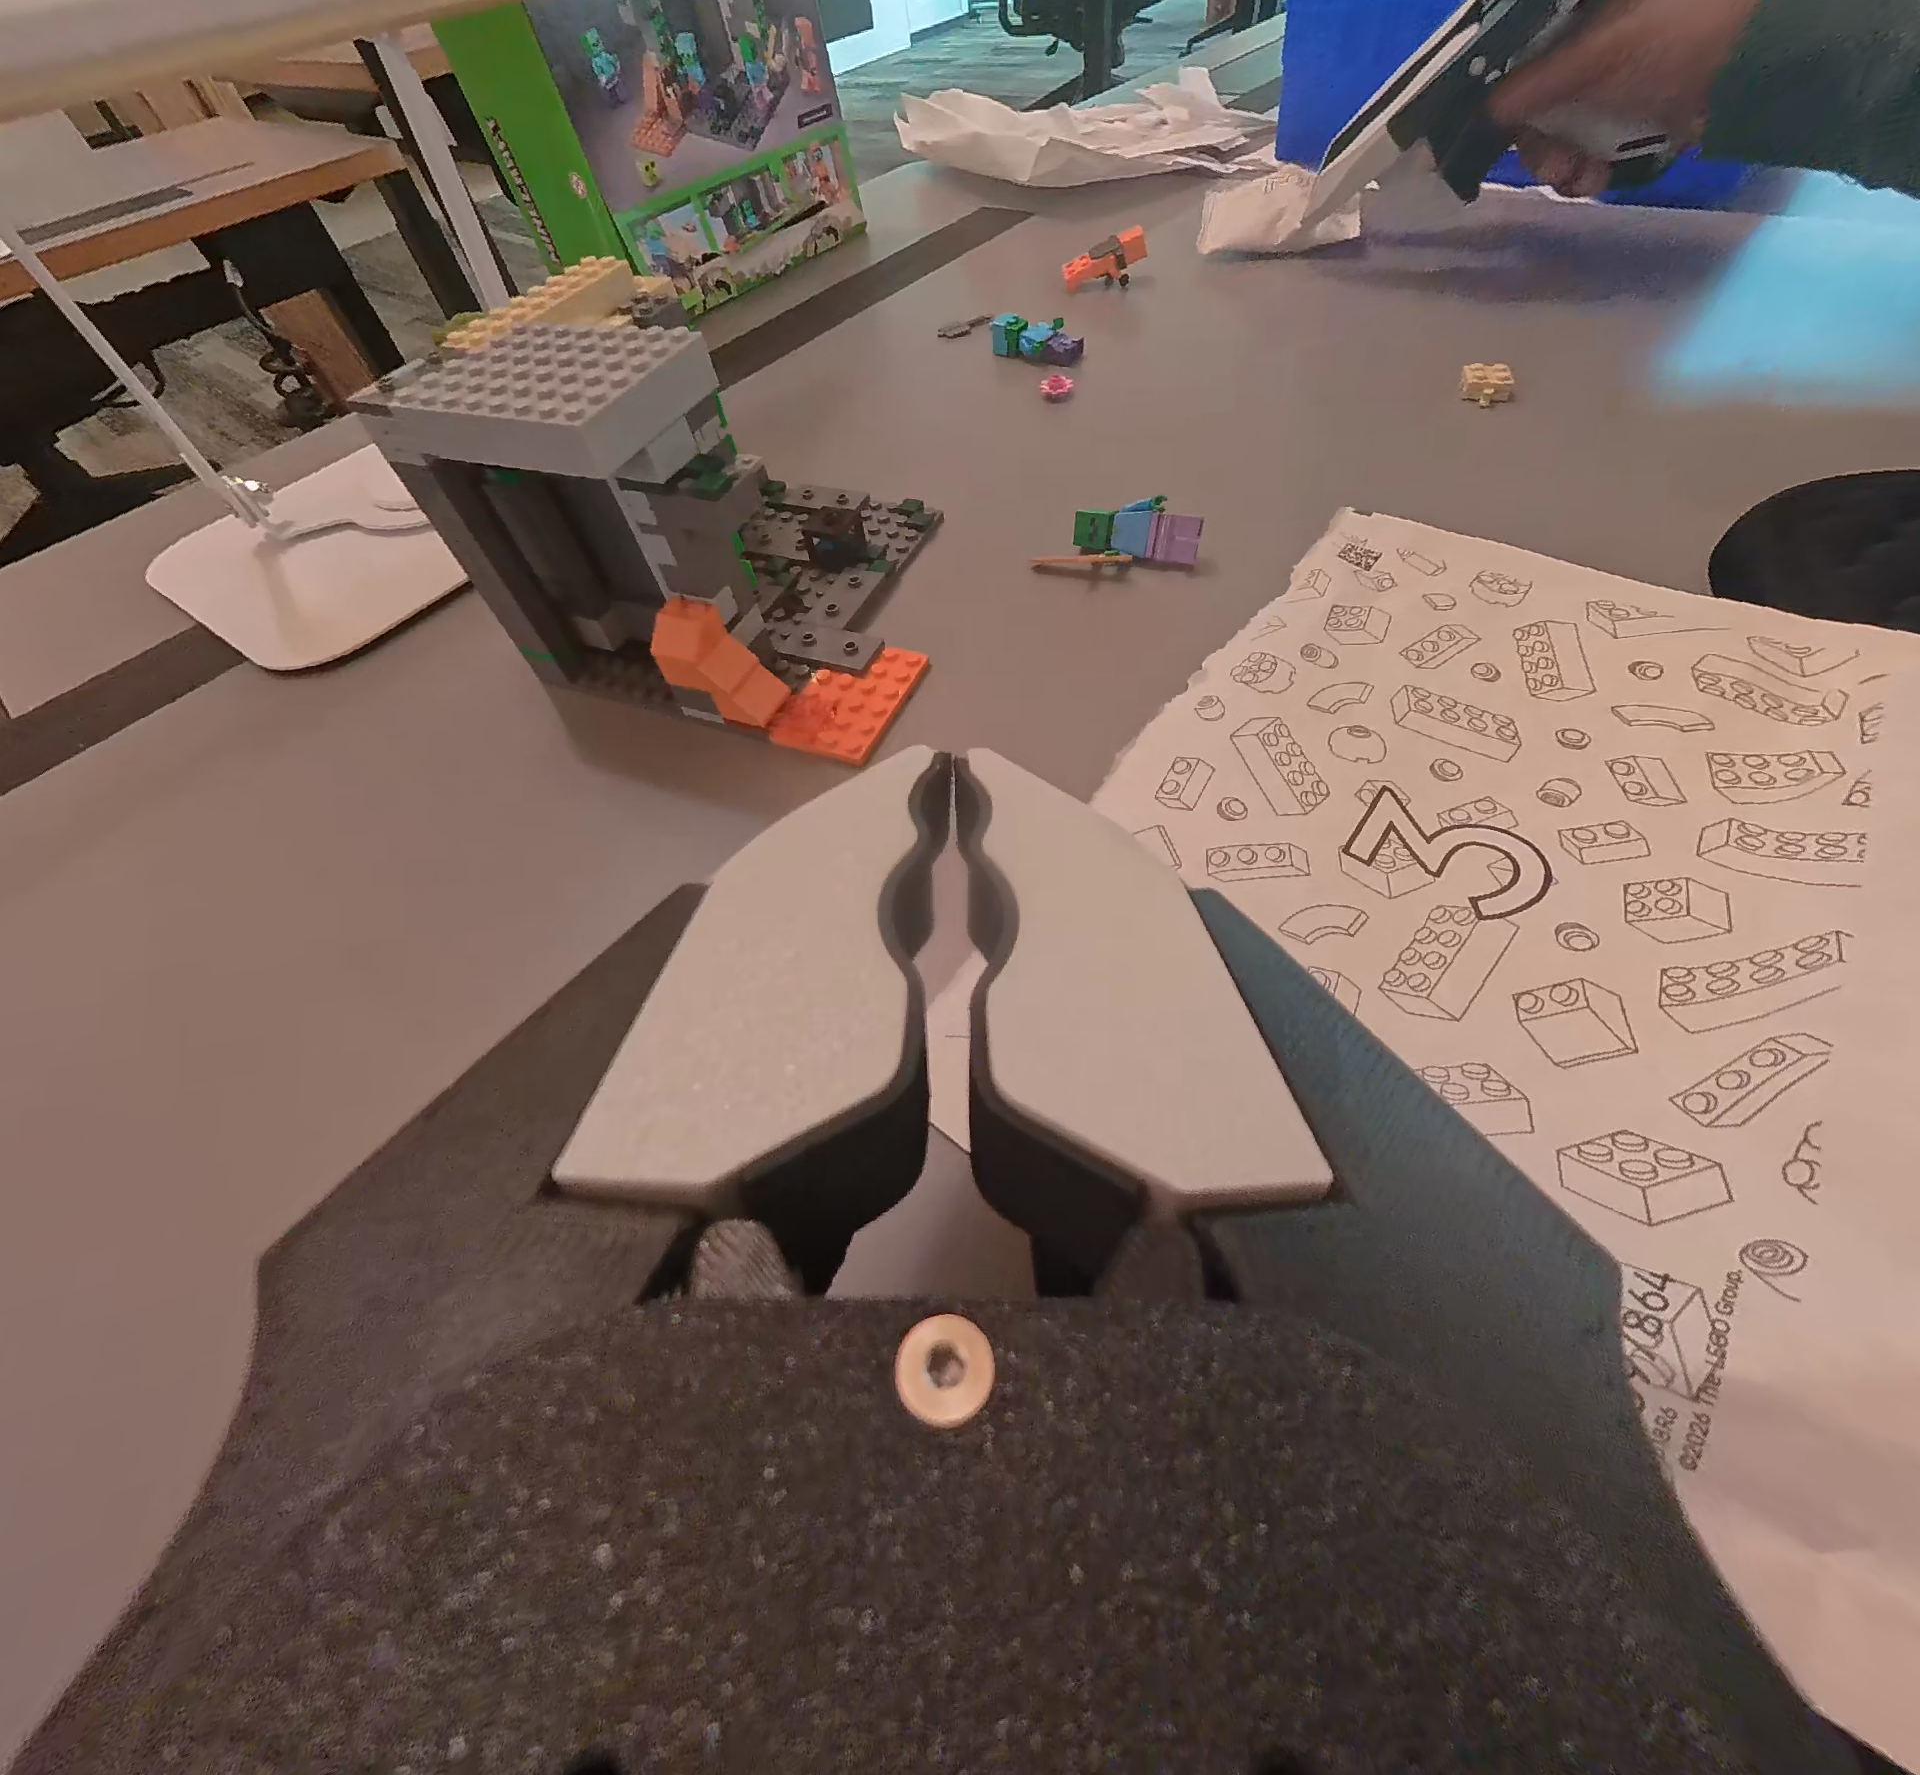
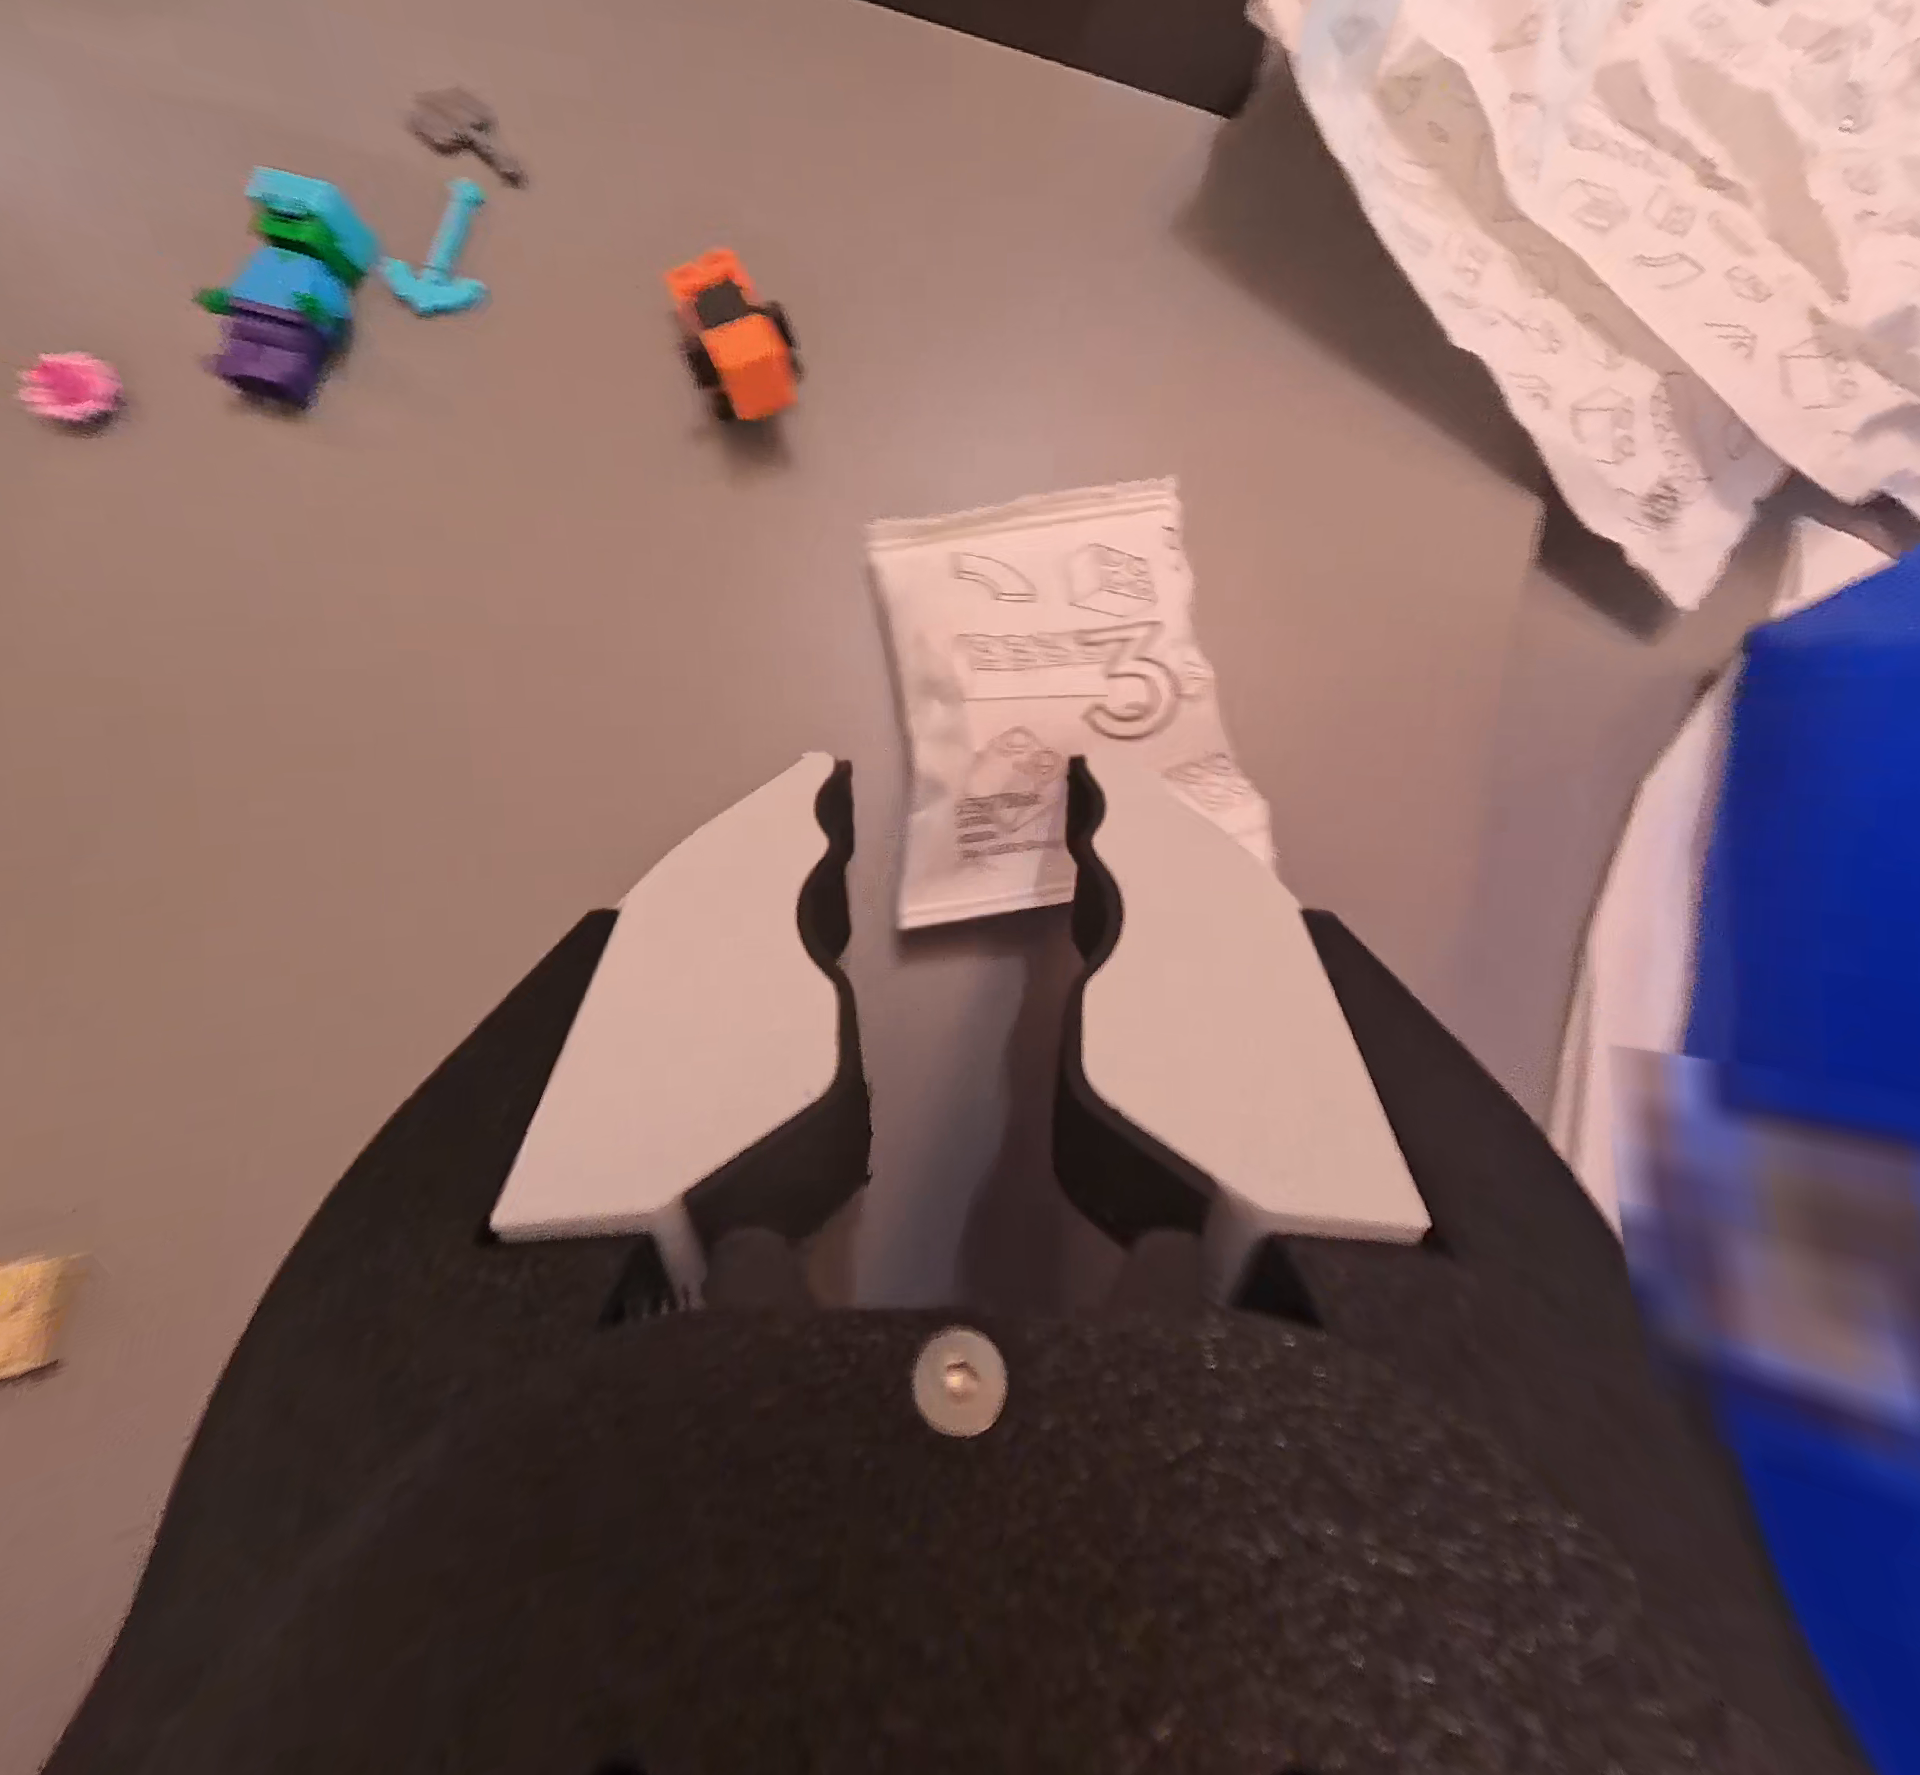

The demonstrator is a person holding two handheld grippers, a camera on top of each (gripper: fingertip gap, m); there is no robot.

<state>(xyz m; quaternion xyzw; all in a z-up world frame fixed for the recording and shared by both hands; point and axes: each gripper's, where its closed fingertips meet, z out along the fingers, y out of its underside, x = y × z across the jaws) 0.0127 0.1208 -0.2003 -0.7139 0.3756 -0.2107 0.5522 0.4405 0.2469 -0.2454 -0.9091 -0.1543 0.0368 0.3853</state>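
Observation:
My left gripper (image 1: 953, 767) is shut, low over the grey table (image 1: 312, 894). It sits between a grey and orange brick build (image 1: 644, 530) and a large flat printed paper bag (image 1: 1507, 894); a strip of white paper shows under its fingers. My right gripper (image 2: 958, 769) is open above a small white printed bag (image 2: 1029, 676), whose near end lies between the fingertips. In the left wrist view a hand holds the right gripper (image 1: 1340, 177) over that small bag (image 1: 1273, 213) at the far right.
On the table lie a green-headed minifigure (image 2: 286, 291), a teal pickaxe (image 2: 436, 260), an orange mini build (image 2: 732, 338), a pink flower (image 2: 68, 390) and a tan brick (image 1: 1486, 383). Beyond are crumpled paper (image 2: 1610, 167), a blue bin (image 2: 1818, 842), a toy box (image 1: 686, 63) and a white stand base (image 1: 301, 582). My right fingertips sit around 45 cm from my left ones. The teal pickaxe (image 2: 436, 260) lies around 15 cm away from my right fingertips.

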